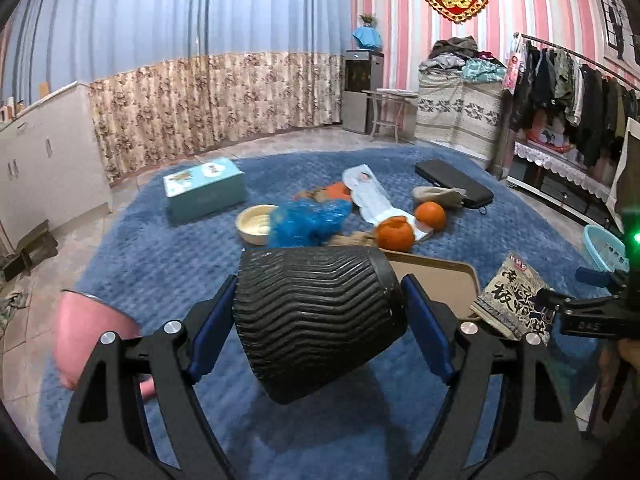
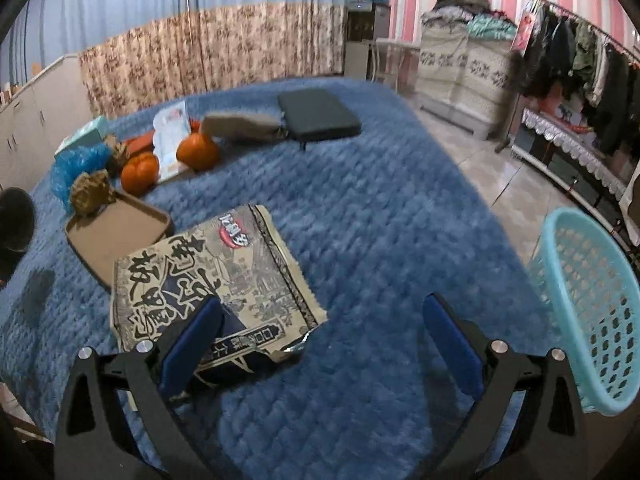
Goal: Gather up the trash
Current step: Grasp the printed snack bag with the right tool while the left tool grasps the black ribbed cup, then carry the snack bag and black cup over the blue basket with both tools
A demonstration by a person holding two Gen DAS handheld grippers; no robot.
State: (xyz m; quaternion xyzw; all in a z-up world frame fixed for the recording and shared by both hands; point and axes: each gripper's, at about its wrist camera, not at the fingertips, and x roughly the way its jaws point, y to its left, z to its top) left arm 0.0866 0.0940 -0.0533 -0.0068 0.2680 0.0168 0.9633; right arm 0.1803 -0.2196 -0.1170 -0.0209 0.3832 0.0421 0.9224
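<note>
Left gripper (image 1: 320, 312) clamps a black ribbed cup (image 1: 316, 316) sideways between its blue pads, above the blue rug (image 2: 380, 208). Right gripper (image 2: 320, 344) stands wide apart with nothing held; its left pad is over a torn snack bag (image 2: 216, 276). This flat beige bag has large black Chinese characters and a red logo; I cannot read them surely. It lies on the rug, touching a brown tray (image 2: 120, 236). At the right stands a turquoise basket (image 2: 592, 304).

Blue rug (image 2: 380, 208), striped pink wall (image 1: 404, 20), floral curtain (image 1: 200, 100).
</note>
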